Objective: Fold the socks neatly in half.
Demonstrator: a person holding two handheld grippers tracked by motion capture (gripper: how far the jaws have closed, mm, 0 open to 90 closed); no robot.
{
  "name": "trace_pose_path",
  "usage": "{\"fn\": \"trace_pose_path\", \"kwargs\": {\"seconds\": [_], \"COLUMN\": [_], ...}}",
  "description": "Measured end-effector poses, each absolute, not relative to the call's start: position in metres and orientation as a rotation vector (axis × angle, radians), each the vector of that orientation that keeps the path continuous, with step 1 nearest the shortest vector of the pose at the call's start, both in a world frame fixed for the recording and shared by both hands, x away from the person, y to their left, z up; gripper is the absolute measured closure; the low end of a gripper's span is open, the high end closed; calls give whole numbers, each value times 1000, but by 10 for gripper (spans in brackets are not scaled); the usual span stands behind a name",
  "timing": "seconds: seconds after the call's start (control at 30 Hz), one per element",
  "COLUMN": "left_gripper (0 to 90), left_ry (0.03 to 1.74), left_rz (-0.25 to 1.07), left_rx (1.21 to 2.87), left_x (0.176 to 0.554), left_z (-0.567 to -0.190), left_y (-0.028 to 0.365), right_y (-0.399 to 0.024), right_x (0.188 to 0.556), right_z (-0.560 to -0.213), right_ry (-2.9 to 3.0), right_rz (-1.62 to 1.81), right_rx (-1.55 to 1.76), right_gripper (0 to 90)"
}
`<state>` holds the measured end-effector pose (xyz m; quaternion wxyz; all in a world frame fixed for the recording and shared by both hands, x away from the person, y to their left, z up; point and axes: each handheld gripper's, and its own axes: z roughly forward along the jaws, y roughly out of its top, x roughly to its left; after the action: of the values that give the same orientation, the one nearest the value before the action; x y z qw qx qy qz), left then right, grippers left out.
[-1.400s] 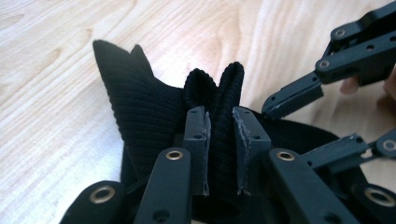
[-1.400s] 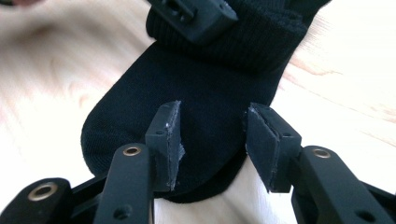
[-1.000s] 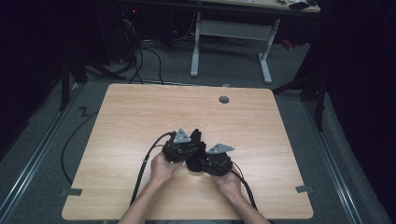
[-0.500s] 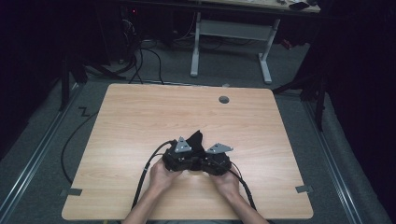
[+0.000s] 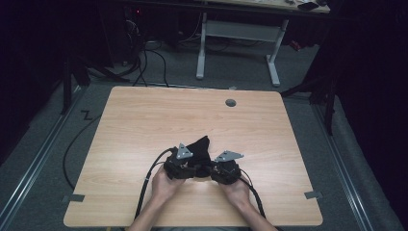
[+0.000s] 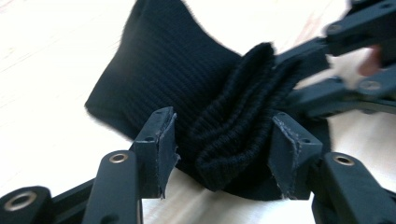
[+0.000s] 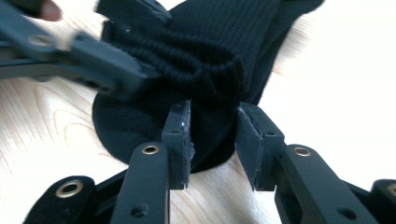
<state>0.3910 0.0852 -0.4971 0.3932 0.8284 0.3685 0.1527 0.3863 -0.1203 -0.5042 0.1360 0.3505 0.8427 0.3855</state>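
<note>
My left gripper sits low over the wooden table, my hand wrapped around its body, its cable trailing back toward me. Its jaws have just been opening, and in the left gripper view they now stand fairly wide, one pad on each side of the black knitted cloth. The bunched, ribbed fold of that cloth lies between the pads: the left pad stands just clear of it, and I cannot tell whether the right pad touches it. Beyond my left jaws the cloth spreads flat on the table, away from me.

Just to the right, the cloth shows in the high view as a small dark heap directly ahead of both grippers and between them, with one corner pointing away from me.

My right gripper sits close beside the left, almost touching it. Its jaws have just been closing, and in the right gripper view they stand at a narrow gap with the rounded lower edge of the cloth between them. I cannot tell whether the pads are pressing on it yet. The left gripper's arm crosses the upper left of that view, against the ribbed fold.
</note>
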Motion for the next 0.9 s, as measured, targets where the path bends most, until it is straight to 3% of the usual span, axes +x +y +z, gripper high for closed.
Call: {"fn": "trace_pose_path", "kwargs": {"seconds": [0.2,0.47,0.73,0.9], "left_gripper": [442,418,411,407], "left_ry": [956,992,1051,1052], "left_rz": [402,416,407,420], "left_rx": [2092,2050,2052,2059], "left_x": [396,376,374,373], "left_z": [-498,-491,-498,-500], "left_y": [85,94,95,92], "right_y": [-116,-124,-144,-134], "right_x": [392,387,381,391], "right_z": [-503,-499,-475,-462], "right_ry": [2440,2430,2376,2388], "right_rz": [1101,1124,1214,1222], "right_rx": [1027,1049,1027,960], "right_gripper": [654,593,672,684]}}
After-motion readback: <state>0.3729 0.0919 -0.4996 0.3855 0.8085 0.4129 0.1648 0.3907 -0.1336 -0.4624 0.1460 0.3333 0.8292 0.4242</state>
